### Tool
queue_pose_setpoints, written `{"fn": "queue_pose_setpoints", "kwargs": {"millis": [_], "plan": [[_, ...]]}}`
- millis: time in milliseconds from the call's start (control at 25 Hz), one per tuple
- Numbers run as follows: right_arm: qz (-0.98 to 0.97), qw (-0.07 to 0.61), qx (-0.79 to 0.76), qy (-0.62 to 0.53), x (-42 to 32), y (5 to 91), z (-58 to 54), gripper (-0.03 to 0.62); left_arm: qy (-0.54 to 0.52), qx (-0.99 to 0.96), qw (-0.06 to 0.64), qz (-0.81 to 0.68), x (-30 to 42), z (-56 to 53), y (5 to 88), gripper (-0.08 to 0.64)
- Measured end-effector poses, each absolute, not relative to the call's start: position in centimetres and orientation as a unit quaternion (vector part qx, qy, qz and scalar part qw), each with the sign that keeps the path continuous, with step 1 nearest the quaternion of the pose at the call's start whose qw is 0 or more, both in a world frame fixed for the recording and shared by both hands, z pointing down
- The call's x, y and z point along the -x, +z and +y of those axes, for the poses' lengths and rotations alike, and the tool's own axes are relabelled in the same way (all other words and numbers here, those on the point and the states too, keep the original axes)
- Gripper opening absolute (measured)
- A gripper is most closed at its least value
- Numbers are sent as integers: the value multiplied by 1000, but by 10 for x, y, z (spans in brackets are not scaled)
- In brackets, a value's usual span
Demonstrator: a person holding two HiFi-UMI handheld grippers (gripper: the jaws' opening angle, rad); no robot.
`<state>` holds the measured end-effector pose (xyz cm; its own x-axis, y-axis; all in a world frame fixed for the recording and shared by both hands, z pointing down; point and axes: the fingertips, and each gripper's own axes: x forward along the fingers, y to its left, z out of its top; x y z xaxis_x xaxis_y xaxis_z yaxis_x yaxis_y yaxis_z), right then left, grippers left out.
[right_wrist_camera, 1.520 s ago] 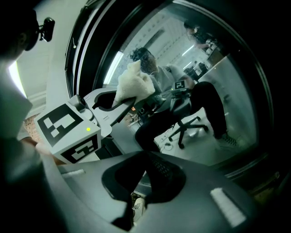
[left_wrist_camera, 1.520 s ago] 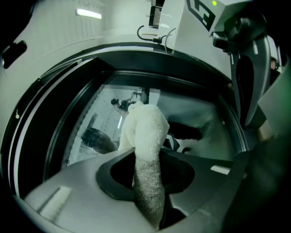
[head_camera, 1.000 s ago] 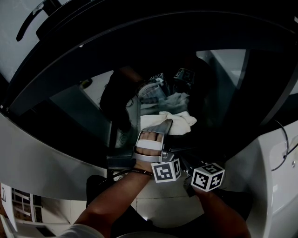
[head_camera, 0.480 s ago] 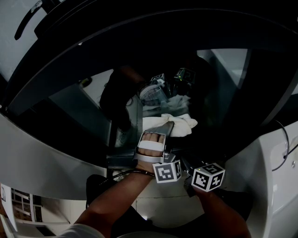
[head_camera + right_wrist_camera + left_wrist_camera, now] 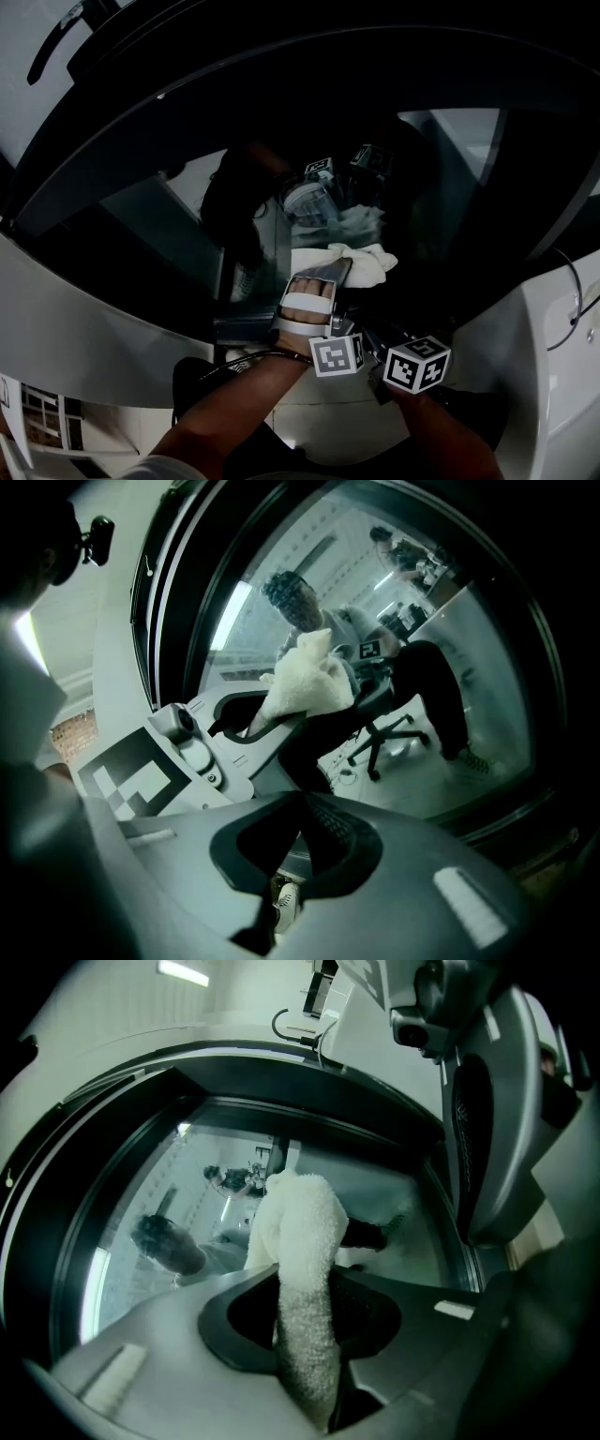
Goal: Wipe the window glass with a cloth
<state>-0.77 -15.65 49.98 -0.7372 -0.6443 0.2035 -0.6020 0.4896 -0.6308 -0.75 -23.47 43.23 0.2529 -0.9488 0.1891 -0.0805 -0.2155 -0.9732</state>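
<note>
**Cloth clamped and against the pane: press flat, sweep in overlapping passes**

The left gripper (image 5: 302, 1286) has its jaws closed tight on a white fluffy terry cloth (image 5: 298, 1227). The cloth is pinched low down, and its free end bunches up above the jaw tips. In the head view that bunched end lies against the dark curved window glass (image 5: 450, 178), near the lower middle of the pane. The right gripper (image 5: 300, 803) hovers just beside the left one, its jaws brought together with nothing between them, so it takes no part in the wiping.

The step in hand looks like the wiping stroke itself. To do it well, I would angle the left gripper so that the soft bulge of the cloth meets the glass, never the hard jaw tips. Press lightly and evenly, then run overlapping sweeps out to the black window frame (image 5: 281, 1115). The pinch looks narrow, so hard dragging could tug the cloth loose
</note>
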Motion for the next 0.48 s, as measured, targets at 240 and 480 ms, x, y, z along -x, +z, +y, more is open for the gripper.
{"fn": "queue_pose_setpoints", "kwargs": {"millis": [240,480], "plan": [[863,30,366,-348,6,497,-161,1,-458,638,467,406,8,-237,436,117],[861,32,362,-355,7,498,-160,1,-461,641,462,403,8,-237,437,117]]}}
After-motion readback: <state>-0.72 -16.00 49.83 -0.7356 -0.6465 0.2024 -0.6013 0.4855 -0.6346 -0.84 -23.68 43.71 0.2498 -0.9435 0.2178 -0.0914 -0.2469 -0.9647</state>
